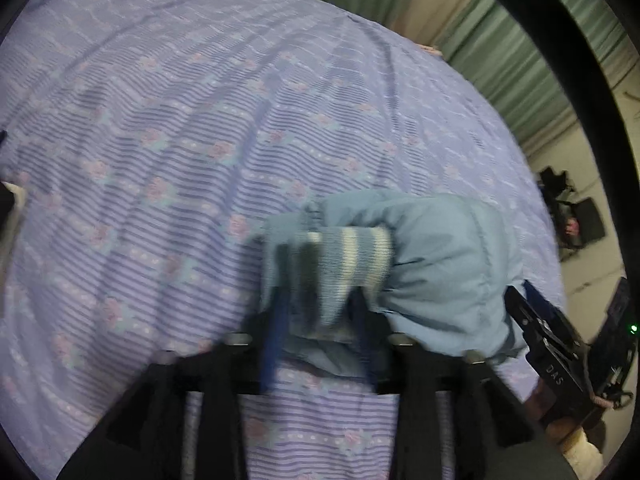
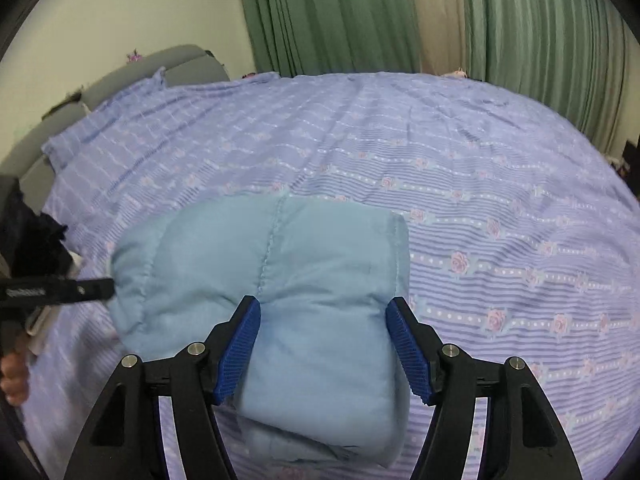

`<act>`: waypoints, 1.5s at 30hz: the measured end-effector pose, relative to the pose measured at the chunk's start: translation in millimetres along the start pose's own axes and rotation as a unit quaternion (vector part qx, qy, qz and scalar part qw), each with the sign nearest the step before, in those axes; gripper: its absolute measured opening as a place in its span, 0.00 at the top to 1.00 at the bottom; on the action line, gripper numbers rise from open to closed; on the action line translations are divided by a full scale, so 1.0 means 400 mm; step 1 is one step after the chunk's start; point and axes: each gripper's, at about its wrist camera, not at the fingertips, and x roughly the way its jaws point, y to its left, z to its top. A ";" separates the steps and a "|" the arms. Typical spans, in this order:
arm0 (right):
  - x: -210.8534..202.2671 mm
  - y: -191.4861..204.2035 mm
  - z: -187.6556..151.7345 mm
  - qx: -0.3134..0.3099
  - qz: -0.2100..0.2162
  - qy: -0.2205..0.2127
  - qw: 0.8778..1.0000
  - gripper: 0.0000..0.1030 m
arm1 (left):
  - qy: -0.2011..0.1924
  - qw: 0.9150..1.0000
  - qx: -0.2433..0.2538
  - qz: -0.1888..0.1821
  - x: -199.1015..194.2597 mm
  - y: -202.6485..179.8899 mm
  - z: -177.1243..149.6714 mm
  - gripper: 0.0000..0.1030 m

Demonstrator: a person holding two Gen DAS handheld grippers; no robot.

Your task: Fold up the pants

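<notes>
The light blue padded pants (image 2: 280, 272) lie folded into a thick bundle on the purple flowered bedspread (image 2: 480, 184). In the left wrist view the pants (image 1: 440, 264) show a striped knit cuff (image 1: 344, 264) between my left gripper's (image 1: 320, 300) blue fingers, which sit wide apart around it; the view is blurred. My right gripper (image 2: 322, 304) is open, its blue pads either side of the bundle's near part, just over it. The left gripper's black body (image 2: 60, 290) touches the bundle's left edge. The right gripper (image 1: 552, 340) shows at right in the left view.
Green curtains (image 2: 360, 16) hang behind the bed. A grey headboard (image 2: 132, 76) stands at the far left. Dark cloth (image 2: 32, 232) lies at the bed's left edge. Dark objects (image 1: 576, 220) sit on the floor past the bed's right edge.
</notes>
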 end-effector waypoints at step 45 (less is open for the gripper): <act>0.045 -0.079 -0.032 0.107 0.077 0.046 0.990 0.51 | -0.048 0.989 -0.135 -0.041 0.071 -0.045 -0.081 0.45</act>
